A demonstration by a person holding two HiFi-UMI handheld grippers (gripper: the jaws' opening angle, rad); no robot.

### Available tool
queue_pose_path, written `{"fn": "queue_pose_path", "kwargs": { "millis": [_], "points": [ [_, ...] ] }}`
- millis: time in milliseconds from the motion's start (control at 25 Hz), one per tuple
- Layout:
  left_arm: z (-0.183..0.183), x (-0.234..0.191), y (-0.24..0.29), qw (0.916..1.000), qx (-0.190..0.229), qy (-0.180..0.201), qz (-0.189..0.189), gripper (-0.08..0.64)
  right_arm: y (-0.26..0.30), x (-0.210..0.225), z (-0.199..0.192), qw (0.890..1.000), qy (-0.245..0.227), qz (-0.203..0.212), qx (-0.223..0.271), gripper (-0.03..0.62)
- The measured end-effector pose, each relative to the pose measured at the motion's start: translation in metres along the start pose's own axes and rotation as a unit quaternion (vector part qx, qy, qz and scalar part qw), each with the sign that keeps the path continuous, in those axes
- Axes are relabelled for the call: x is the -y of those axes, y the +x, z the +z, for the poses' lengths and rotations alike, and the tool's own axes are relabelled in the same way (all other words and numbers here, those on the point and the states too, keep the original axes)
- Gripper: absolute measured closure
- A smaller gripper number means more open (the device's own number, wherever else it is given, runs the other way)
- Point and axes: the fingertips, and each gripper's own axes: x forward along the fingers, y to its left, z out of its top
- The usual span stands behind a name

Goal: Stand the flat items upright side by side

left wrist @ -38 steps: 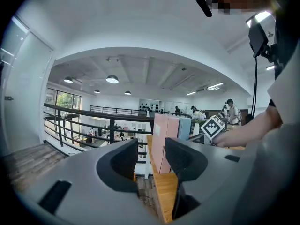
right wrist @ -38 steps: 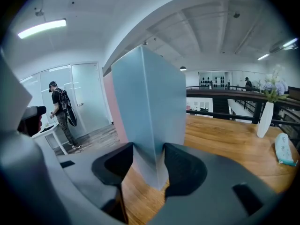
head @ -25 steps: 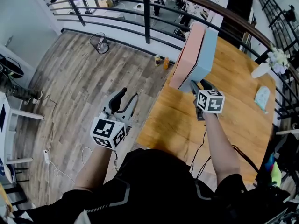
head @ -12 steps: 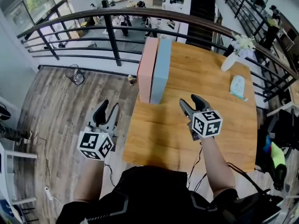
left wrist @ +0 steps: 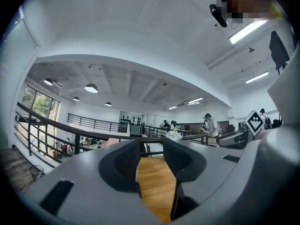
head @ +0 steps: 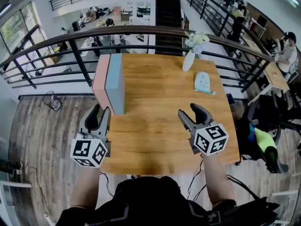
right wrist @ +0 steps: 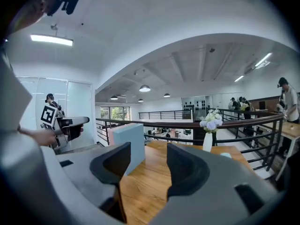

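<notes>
At the left of the head view lies the wooden floor (head: 37, 140), and a dark railing (head: 141, 30) runs behind the desk (head: 155, 131).

The left gripper (head: 100, 113) hangs over the left front corner of the desk and points toward the far side. Its jaws stand partly apart and have just been closing. In the left gripper view nothing is between them; only the bare desk top shows through the gap.

Just beyond this gripper two flat boxes stand upright on the left edge of the desk. The pink box (head: 100, 86) is on the outer side and the blue box (head: 115, 84) is on the inner side. They stand side by side with their broad faces touching, and both stand straight. The tips of the left gripper are near the front end of the boxes, but they do not touch them.

In the middle the desk top is bare wood. Further back a white vase (head: 189, 61) with pale flowers stands near the railing, and a small light blue pouch (head: 203, 82) lies flat in front of it, well apart from the boxes.

The right gripper (head: 188, 113) hangs over the right front part of the desk. Its jaws stand wide apart and have just been opening. The right gripper view shows nothing between them; the blue box appears beyond the left jaw.
</notes>
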Motion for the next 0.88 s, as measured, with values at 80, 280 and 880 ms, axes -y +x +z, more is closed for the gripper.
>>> {"fn": "queue_pose_path", "kwargs": {
  "millis": [80, 280, 880],
  "points": [
    [0.004, 0.03, 0.007, 0.9999, -0.005, 0.004, -0.013, 0.39, -0.028, 0.018, 0.008, 1.0, -0.001, -0.009, 0.013, 0.342],
    [0.024, 0.097, 0.013, 0.9992, 0.001, 0.006, -0.039, 0.403, -0.092, 0.051, 0.032, 0.999, -0.015, -0.015, 0.035, 0.343],
    [0.075, 0.154, -0.016, 0.9961, -0.041, 0.069, 0.036, 0.531, -0.16, 0.096, 0.061, 0.998, 0.008, -0.011, 0.064, 0.55]
  ]
}}
